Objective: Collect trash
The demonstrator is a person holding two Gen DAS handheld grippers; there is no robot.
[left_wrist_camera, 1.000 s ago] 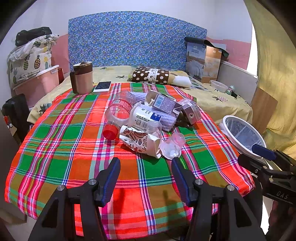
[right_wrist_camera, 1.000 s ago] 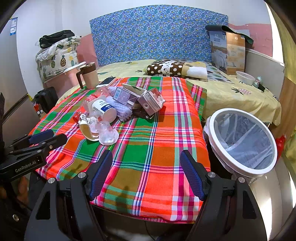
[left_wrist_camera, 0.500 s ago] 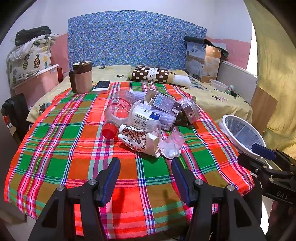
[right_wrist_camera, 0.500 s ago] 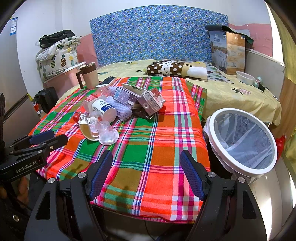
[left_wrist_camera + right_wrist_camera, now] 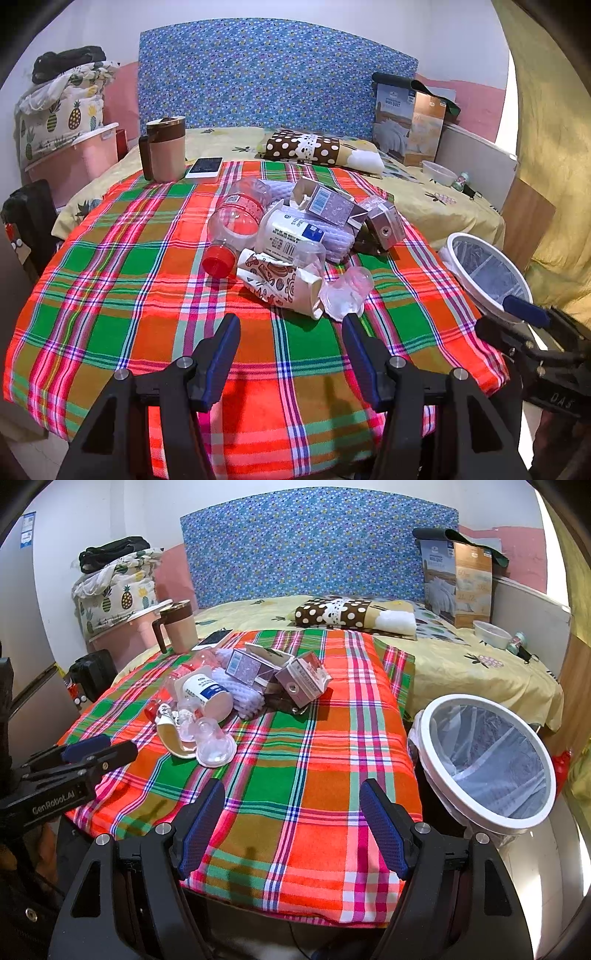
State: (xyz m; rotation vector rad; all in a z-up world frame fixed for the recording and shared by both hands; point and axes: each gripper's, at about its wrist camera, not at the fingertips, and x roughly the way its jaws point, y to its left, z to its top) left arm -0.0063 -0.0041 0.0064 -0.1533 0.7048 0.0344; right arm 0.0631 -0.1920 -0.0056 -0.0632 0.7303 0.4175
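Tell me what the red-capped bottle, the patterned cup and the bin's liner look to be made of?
Red-capped bottle: clear, glossy plastic, likely; the plaid shows through it.
Patterned cup: looks like matte printed paper, crushed flat with creased edges.
Bin's liner: thin translucent plastic film, probably; it wrinkles and folds over the white rim.

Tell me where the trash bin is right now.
The trash bin stands on the floor off the plaid cloth's right edge, lower right in the right wrist view, beside the bed.
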